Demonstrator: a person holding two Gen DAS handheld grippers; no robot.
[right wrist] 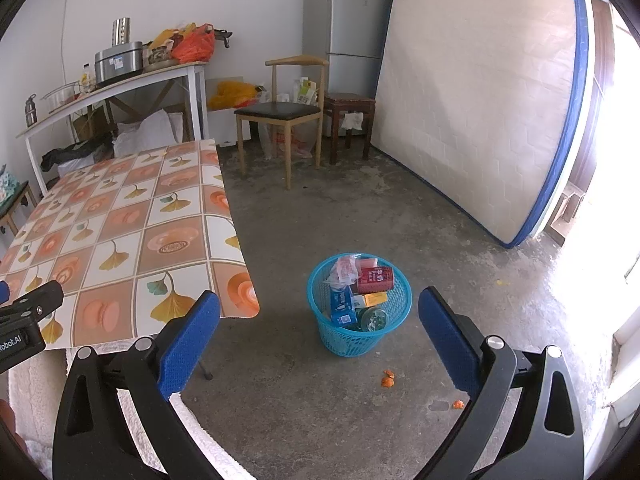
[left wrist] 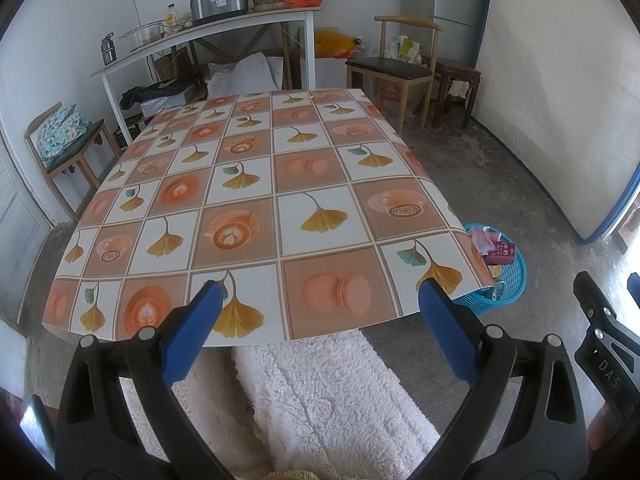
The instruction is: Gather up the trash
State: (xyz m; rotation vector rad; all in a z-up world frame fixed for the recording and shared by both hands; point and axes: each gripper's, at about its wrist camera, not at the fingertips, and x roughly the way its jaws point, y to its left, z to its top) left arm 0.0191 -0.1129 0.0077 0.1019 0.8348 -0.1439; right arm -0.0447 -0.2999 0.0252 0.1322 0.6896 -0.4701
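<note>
Both the left hand-held gripper (left wrist: 320, 300) and the right hand-held gripper (right wrist: 320, 312) are spread and empty; the orange scraps (right wrist: 387, 379) on the floor near the blue basket (right wrist: 396, 304) look light and crumbly, best pinched gently across their middle.

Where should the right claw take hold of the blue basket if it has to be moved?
Probably the basket rim on its near side, from above: it stands upright on the floor, open-topped, and its thin rim suits a pinch. The trash fills the middle, so the bare rim edge is easier. The right claw is open.

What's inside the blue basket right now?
The blue plastic mesh basket holds a red carton, blue carton, orange box and crumpled wrappers. Anything beneath them is hidden.
</note>
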